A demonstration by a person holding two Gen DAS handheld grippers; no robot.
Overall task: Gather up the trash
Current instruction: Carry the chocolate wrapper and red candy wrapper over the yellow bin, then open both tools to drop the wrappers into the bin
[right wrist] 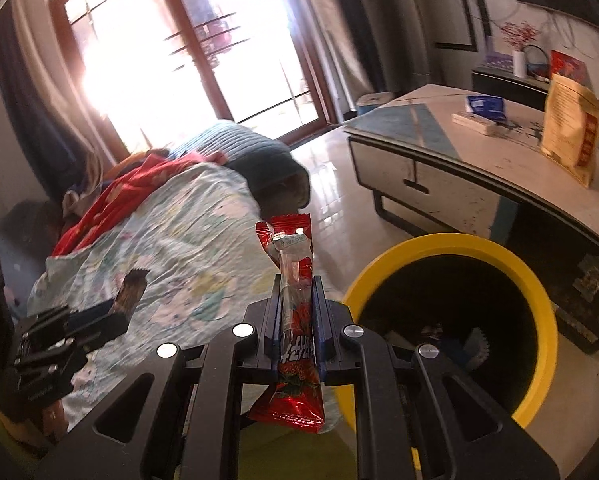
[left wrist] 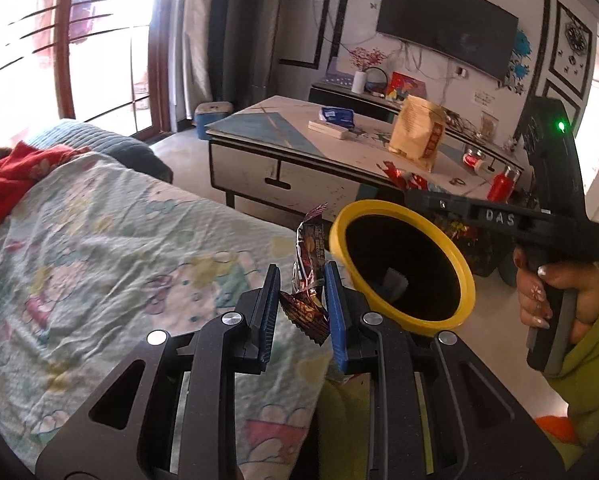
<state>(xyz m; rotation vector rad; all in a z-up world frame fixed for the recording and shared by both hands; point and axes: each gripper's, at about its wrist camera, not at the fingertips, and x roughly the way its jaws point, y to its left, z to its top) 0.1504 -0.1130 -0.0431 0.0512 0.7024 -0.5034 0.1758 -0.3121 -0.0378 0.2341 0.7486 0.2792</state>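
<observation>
We found the left gripper [left wrist: 302, 294] clenched on a dark crinkled foil wrapper [left wrist: 308, 276] and the right gripper [right wrist: 296, 312] clenched on a red glossy plastic wrapper [right wrist: 295, 320], and judged that either light wrapper could flutter past the yellow-rimmed black round bin [right wrist: 541, 300] at three o'clock if released short of its rim.

Both wrist cameras look down along their fingers, close above the yellow-rimmed bin [left wrist: 403, 272] [right wrist: 451, 320]. Left of it, both share the bedspread [left wrist: 99, 240] [right wrist: 171, 248]; beyond it, the low table [left wrist: 299, 140] [right wrist: 479, 168].

Bed [left wrist: 99, 220]: patterned sheet, red cloth [left wrist: 15, 176]. Floor [right wrist: 331, 200]: yellow-rimmed bin [right wrist: 451, 320].
</observation>
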